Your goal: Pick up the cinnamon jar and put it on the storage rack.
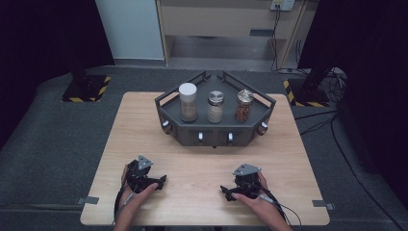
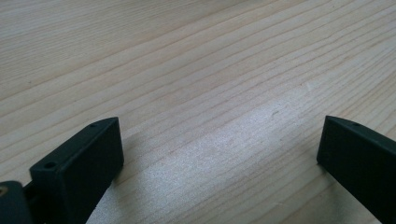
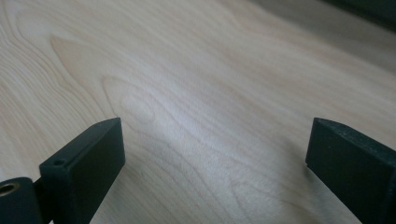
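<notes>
Wooden table (image 1: 202, 166) lies bare around the left gripper (image 1: 162, 181) and right gripper (image 1: 224, 191), both with jaws wide apart and nothing between them. Ahead of them, well apart, sits one dark tray (image 1: 183, 135) holding three jars (image 1: 215, 107). The near table edge is close behind them.

My left gripper (image 1: 144, 177) and right gripper (image 1: 243, 185) are black, each topped with a grey three-cornered plate. Black cables trail back past my bare forearms. My fingers (image 2: 81, 168) are blocky matt black with small screw holes.
</notes>
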Demonstrator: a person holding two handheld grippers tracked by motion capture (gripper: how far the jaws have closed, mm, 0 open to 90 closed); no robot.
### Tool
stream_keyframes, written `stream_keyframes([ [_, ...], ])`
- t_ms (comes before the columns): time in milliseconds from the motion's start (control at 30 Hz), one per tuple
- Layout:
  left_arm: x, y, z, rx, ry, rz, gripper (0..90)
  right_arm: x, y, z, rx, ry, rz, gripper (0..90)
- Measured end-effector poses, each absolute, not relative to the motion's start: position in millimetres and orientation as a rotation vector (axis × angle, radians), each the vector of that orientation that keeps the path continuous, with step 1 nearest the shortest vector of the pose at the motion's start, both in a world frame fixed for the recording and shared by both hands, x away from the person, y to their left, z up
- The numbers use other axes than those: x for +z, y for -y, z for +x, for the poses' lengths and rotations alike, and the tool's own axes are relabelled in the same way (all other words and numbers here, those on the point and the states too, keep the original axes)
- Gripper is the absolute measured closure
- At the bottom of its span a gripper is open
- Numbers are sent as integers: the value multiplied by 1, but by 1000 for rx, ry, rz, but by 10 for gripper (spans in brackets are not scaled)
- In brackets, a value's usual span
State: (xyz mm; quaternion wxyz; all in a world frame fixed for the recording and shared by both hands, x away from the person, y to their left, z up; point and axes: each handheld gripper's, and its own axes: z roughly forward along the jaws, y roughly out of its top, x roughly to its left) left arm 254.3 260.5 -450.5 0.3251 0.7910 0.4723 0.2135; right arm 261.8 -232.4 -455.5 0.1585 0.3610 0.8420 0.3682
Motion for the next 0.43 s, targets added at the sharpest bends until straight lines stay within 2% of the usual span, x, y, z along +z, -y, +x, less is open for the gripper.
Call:
stream_keyframes([
  [133,-451,-261,254,559,-1239,2073,0,-461,232,260,1063,-2394,1030,19],
  [433,-451,-261,254,559,-1239,2073,0,-461,232,260,1063,-2394,1039,14],
])
